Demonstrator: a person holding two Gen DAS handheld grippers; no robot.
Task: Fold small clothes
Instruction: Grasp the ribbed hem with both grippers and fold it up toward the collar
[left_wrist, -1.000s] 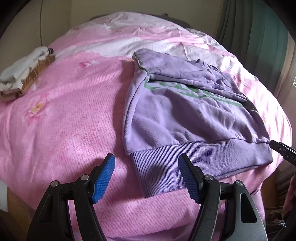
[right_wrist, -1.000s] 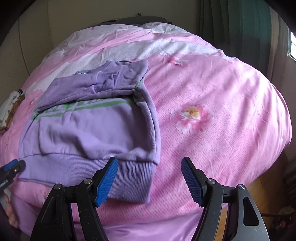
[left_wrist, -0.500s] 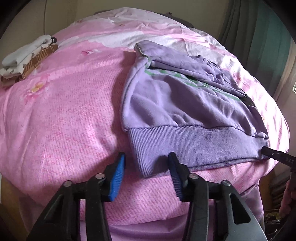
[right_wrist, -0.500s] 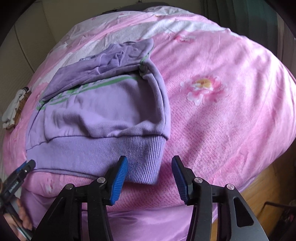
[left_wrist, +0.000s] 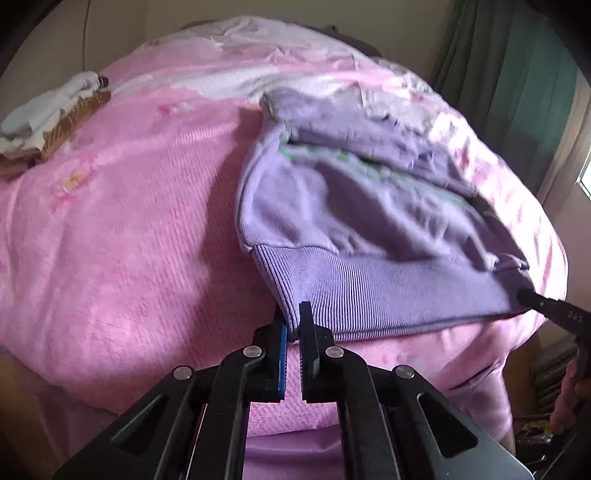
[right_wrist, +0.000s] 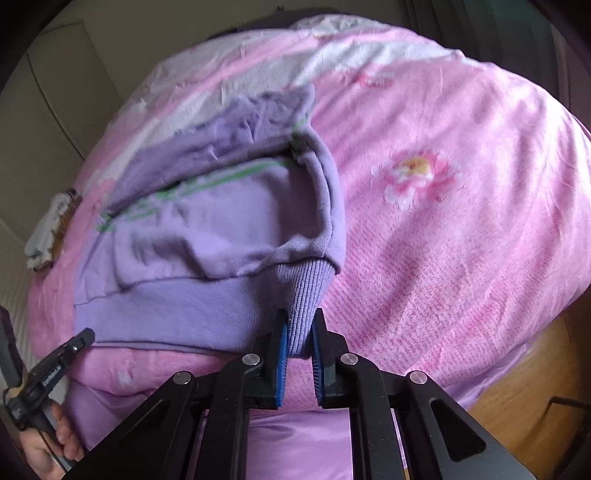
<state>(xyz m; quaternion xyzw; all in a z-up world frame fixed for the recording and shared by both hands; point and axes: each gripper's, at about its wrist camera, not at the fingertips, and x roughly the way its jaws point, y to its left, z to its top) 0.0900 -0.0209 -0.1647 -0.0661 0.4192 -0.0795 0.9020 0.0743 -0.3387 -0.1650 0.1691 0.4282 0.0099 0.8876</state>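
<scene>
Where the pink knitted bedspread (left_wrist: 122, 229) with its flower print covers the bed, a lilac cotton sweatshirt with green lettering (left_wrist: 354, 206) lies partly folded on top, its ribbed hem (left_wrist: 388, 291) turned toward both cameras. No container shows in either view; the only other laundry is a small pile of folded white and brown cloth (left_wrist: 48, 118) at the far left edge of the bedspread, well apart from the sweatshirt.

The left gripper (left_wrist: 293, 314) comes in low and level from the bed's near edge, its blue-padded fingers (left_wrist: 282, 341) drawn nearly together on the left corner of the hem. The right gripper (right_wrist: 299, 325) sits likewise at the opposite corner, pinching a bunched fold of ribbing (right_wrist: 301, 299) that rises slightly off the bedspread. From the right wrist view a bare hand (right_wrist: 51, 446) grips the handle of the other tool; motion blur makes the sweatshirt's upper folds hard to read, so the tucked piece there is possibly a sleeve.
</scene>
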